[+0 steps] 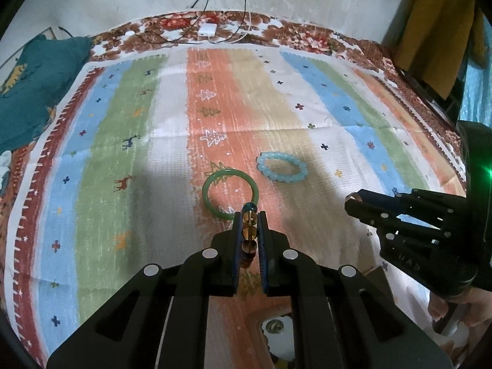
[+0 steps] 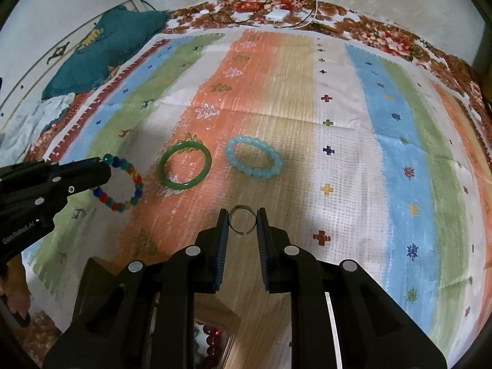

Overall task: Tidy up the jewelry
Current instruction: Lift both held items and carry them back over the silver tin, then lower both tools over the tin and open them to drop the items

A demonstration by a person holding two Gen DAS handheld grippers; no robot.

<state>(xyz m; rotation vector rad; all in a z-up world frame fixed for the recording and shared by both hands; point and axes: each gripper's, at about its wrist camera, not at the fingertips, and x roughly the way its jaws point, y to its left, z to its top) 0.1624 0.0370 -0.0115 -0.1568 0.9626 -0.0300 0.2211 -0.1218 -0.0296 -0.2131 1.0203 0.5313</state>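
My left gripper (image 1: pixel 249 215) is shut on a multicoloured bead bracelet (image 1: pixel 248 233), which hangs from it above the cloth in the right wrist view (image 2: pixel 123 184). My right gripper (image 2: pixel 243 213) is shut on a thin silver ring (image 2: pixel 243 223) held upright between its pads; the gripper shows at the right of the left wrist view (image 1: pixel 353 203). A green jade bangle (image 1: pixel 230 194) (image 2: pixel 184 166) and a pale blue bead bracelet (image 1: pixel 282 166) (image 2: pixel 253 161) lie flat side by side on the striped cloth (image 1: pixel 123 153), ahead of both grippers.
A jewelry box with red beads sits under my right gripper at the bottom edge (image 2: pixel 212 341). A teal pillow (image 2: pixel 104 49) lies at the far left. A white charger with cables (image 2: pixel 278 15) rests at the far edge by the wall.
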